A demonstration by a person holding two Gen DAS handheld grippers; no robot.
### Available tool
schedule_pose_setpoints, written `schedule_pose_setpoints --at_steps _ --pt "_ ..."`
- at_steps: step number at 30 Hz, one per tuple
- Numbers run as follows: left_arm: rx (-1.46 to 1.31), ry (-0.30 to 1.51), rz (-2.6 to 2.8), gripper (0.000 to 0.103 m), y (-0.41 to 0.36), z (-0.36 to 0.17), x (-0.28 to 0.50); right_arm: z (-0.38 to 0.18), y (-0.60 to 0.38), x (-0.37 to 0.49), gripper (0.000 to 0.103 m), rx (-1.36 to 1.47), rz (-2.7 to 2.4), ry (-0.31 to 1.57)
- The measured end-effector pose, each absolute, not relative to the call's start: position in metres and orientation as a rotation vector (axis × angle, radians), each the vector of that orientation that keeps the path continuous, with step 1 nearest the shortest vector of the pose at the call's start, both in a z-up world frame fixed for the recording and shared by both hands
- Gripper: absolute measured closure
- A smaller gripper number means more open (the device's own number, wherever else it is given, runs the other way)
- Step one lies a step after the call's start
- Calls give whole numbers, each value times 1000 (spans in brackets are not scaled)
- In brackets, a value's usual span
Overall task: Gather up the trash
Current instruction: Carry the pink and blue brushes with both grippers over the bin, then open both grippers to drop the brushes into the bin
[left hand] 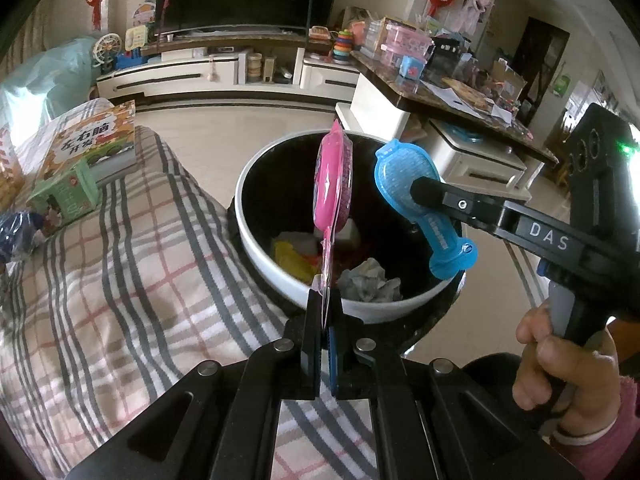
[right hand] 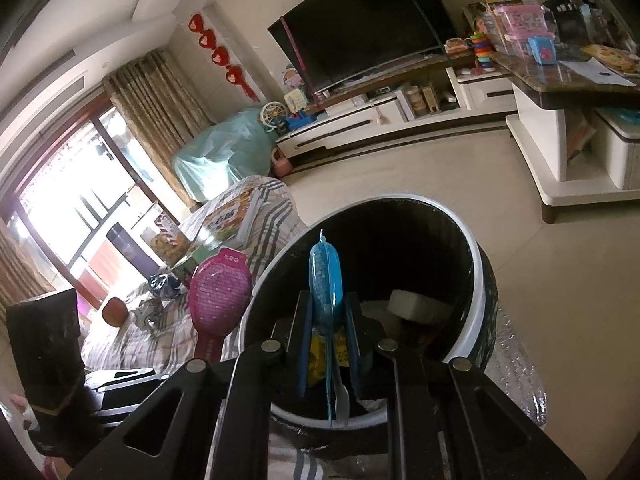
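A round trash bin [left hand: 260,236] with a white rim and black inside stands beside the checked bed cover; it also shows in the right wrist view [right hand: 476,264]. Crumpled paper [left hand: 370,280] and a yellow wrapper [left hand: 294,260] lie inside. My left gripper [left hand: 325,300] is shut on a pink spoon-shaped package [left hand: 334,184], held upright over the bin's near rim; the package also shows in the right wrist view [right hand: 220,296]. My right gripper [right hand: 328,304] is shut on a blue spoon-shaped package [right hand: 326,276], held over the bin; both show in the left wrist view [left hand: 430,190], [left hand: 396,176].
The checked bed cover [left hand: 132,288] carries a picture book [left hand: 96,140], a green box [left hand: 66,196] and a dark wrapper [right hand: 162,284]. A TV stand [left hand: 224,72] runs along the far wall. A cluttered marble-topped table [left hand: 452,96] stands right of the bin. Bubble wrap [right hand: 516,376] lies by the bin.
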State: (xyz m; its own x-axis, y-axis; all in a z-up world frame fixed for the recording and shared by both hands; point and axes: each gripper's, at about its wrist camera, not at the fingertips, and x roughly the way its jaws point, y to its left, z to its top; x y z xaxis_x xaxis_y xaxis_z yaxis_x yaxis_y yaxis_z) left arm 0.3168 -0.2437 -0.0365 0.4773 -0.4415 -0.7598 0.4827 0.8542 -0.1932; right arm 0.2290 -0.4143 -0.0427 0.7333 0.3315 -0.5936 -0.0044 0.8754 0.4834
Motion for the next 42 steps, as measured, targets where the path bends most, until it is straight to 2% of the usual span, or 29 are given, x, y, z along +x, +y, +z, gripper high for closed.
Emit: schedule_pose_setpoints --at_steps 34,36,37,38,39,42 --pt "70 962 -553 100 -276 -40 353 -52 -428 253 87 473 133 762" --pt "60 963 -548 90 -276 -39 353 -52 -429 254 83 476 129 765" --pt "55 959 -539 77 -275 -38 353 -52 -429 254 80 480 125 765" --pt "55 950 -530 67 -274 -37 352 -52 -430 254 71 484 123 767" --pt "54 939 -523 64 -273 -36 351 -52 -430 253 60 489 125 765" --pt "47 924 -517 57 -266 -34 346 -50 -430 250 40 491 127 753"
